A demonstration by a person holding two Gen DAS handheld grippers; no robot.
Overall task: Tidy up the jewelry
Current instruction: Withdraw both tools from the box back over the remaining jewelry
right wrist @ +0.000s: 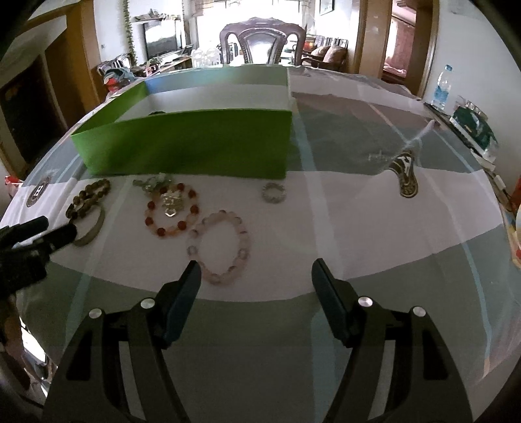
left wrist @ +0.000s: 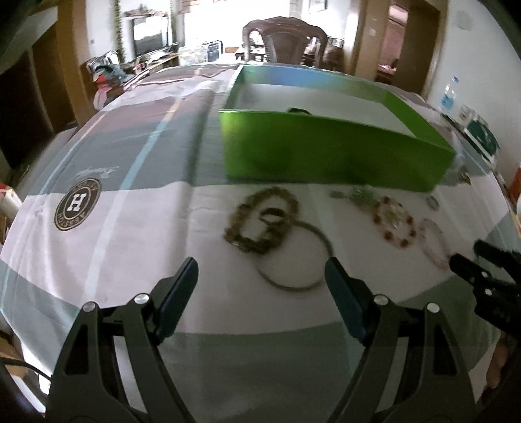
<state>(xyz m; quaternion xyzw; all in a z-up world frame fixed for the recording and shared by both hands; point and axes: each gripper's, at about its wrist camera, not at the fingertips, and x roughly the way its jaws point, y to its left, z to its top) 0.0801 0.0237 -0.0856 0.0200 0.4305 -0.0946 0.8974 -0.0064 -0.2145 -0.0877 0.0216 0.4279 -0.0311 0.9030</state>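
Daylight only, coming from the window (right wrist: 260,13) at the far end behind the chair (right wrist: 262,42); it's blown out to white in both views. Backlit scene, so the tabletop (right wrist: 358,227) reads medium-bright while the near foreground and both grippers go nearly black. Green box (right wrist: 182,143) throws a soft shadow toward the camera, and its front wall darkens in the middle. Left wrist view has motion smear: beads (left wrist: 260,221) and box edge (left wrist: 325,120) are soft. Right wrist view is sharper, bracelets (right wrist: 221,247) crisp. Heavy fisheye bowing in both, straight cloth stripes curve, black vignette in the corners. Slight sheen on the cloth (right wrist: 407,97) at far right.
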